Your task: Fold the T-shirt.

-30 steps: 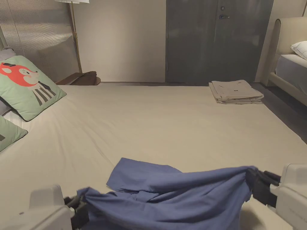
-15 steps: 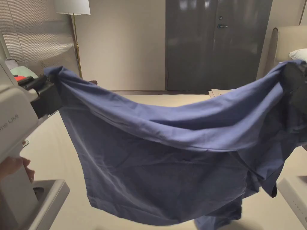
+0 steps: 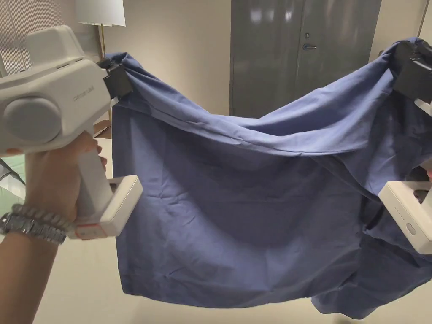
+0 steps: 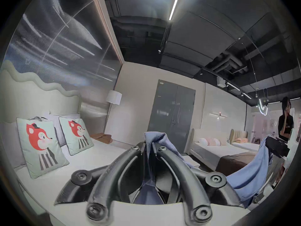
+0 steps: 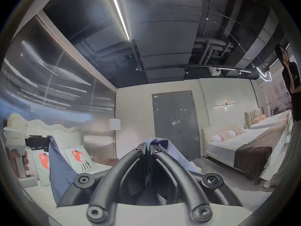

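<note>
A blue T-shirt (image 3: 253,194) hangs spread in the air between both grippers, sagging in the middle, its lower edge above the bed. My left gripper (image 3: 116,78) at the upper left is shut on one top corner of the T-shirt (image 4: 150,141). My right gripper (image 3: 407,63) at the upper right is shut on the other corner of the T-shirt (image 5: 154,142). In the left gripper view its jaws (image 4: 149,148) pinch the cloth; in the right gripper view its jaws (image 5: 149,148) do the same. A hand holds the left gripper's handle.
The beige bed (image 3: 76,287) lies below the shirt. Fox-print pillows (image 4: 40,144) lean at the headboard on the left. A floor lamp (image 3: 101,17) and a grey door (image 3: 295,55) stand behind. Another bed (image 5: 236,146) and a standing person (image 5: 291,82) are to the right.
Both grippers have raised the T-shirt from the bed up to eye level and spread it apart; the left gripper has climbed further over the last half second.
</note>
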